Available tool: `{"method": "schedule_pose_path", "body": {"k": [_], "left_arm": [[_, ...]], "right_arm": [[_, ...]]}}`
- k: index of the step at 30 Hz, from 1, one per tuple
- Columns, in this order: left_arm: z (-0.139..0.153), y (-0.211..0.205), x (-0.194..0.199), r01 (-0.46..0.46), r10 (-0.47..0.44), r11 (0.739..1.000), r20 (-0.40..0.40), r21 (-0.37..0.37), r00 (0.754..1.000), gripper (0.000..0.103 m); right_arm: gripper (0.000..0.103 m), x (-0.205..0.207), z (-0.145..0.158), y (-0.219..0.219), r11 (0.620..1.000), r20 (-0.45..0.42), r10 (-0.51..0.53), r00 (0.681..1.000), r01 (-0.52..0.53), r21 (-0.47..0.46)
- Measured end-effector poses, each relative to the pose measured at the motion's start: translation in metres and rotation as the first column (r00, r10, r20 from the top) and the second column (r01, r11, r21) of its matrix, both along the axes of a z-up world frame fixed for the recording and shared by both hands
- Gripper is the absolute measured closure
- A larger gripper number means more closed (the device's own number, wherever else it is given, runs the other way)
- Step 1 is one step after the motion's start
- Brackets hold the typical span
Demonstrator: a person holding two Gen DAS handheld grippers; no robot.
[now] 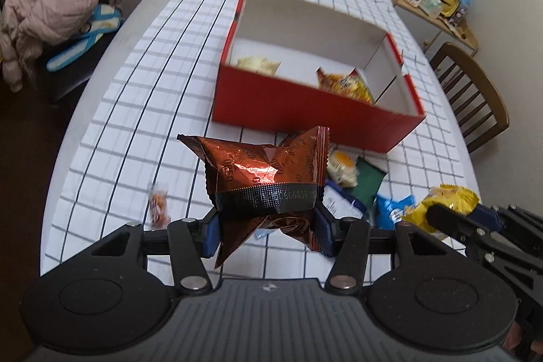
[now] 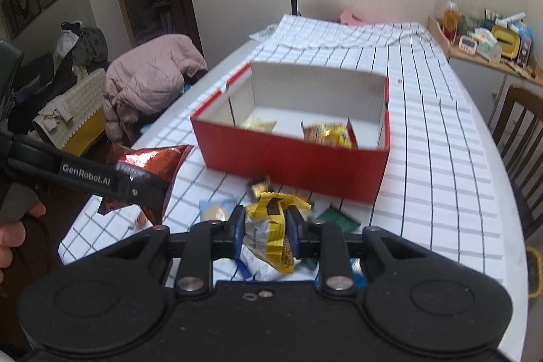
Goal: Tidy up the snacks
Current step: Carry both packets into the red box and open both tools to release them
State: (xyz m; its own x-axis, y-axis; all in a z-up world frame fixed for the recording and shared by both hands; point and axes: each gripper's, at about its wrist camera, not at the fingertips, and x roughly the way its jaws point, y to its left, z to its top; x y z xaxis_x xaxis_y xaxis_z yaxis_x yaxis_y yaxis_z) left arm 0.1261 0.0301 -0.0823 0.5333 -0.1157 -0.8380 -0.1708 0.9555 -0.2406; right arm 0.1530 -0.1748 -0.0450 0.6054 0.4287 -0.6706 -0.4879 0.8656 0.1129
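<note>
Our left claw (image 1: pixel 268 228) pinches a copper packet (image 1: pixel 268 165) by its lower end, above the checked worktop (image 1: pixel 135 90). Our right claw (image 2: pixel 266 234) is clamped on a yellow packet (image 2: pixel 271 226), also lifted. Ahead stands the red box (image 2: pixel 292 158), open, with two packets inside. More snacks (image 1: pixel 353 178) lie on the cloth between the box and the claws.
</note>
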Motion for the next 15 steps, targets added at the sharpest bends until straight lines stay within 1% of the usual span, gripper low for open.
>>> {"method": "schedule_pose_path", "body": {"k": [8,15], "left_arm": [[0.033,-0.005,0.025,0.005,-0.006,1.0,0.072,0.023,0.997,0.05],[0.05,-0.013,0.053,0.008,-0.015,0.998,0.111,0.061,0.994,0.05]], "right_arm": [[0.078,0.03,0.027,-0.002,1.0,0.069,-0.002,0.998,0.001,0.013],[0.078,0.062,0.038,-0.003,1.0,0.102,-0.009,0.995,0.007,0.02]]}}
